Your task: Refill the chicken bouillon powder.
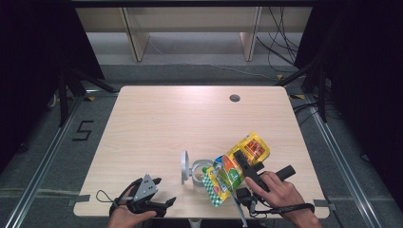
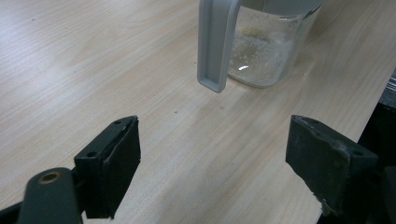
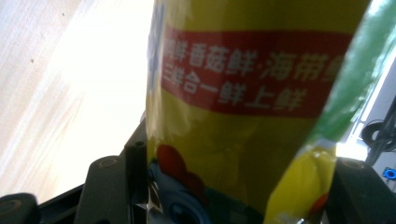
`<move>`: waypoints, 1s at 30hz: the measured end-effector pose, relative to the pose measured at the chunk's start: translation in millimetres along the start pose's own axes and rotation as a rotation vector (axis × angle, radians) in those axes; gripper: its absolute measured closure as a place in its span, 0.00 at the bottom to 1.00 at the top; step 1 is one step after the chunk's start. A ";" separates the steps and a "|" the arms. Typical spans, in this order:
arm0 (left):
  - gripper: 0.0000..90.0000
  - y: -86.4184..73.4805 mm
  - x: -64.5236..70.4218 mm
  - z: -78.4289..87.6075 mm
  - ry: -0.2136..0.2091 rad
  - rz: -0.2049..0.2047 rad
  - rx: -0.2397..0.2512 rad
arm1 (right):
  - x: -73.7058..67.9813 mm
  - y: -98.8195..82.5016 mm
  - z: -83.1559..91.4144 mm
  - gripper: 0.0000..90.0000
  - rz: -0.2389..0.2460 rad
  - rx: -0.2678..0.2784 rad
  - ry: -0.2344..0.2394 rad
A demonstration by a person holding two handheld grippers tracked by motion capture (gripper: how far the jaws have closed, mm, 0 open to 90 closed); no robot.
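High view: yellow seasoning bag (image 1: pixel 240 166) tilted over the open clear jar (image 1: pixel 202 172) near the table's (image 1: pixel 190 118) front edge, its green-checked lower end beside the jar mouth. Right gripper (image 1: pixel 246 167) clamps the bag between its jaws, right hand (image 1: pixel 278 192) angled in from the lower right. Left gripper (image 1: pixel 161 192) rests low at the front-left corner, jaws wide apart holding nothing, pointed toward the jar with its grey lid (image 1: pixel 184 167) flipped upright.

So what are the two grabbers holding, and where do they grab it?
The right gripper clamps the yellow packet across its middle, tilted over the open jar. The left gripper is open and holds nothing.
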State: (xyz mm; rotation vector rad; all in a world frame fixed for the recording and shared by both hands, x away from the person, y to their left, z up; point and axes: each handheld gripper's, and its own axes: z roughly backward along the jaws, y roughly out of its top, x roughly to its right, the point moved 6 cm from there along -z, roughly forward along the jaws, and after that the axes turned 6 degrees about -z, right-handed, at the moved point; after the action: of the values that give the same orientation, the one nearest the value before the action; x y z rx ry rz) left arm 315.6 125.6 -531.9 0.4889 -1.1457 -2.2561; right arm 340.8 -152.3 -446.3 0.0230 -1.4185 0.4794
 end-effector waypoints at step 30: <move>0.19 1.1 1.9 -0.3 -0.001 -0.006 -0.006 | 0.4 1.7 -0.1 0.47 0.042 0.010 0.003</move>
State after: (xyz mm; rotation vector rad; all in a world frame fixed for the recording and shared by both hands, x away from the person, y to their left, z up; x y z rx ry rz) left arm 314.6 123.7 -531.3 0.4899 -1.1390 -2.2641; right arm 340.4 -150.6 -446.4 0.0004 -1.4159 0.5214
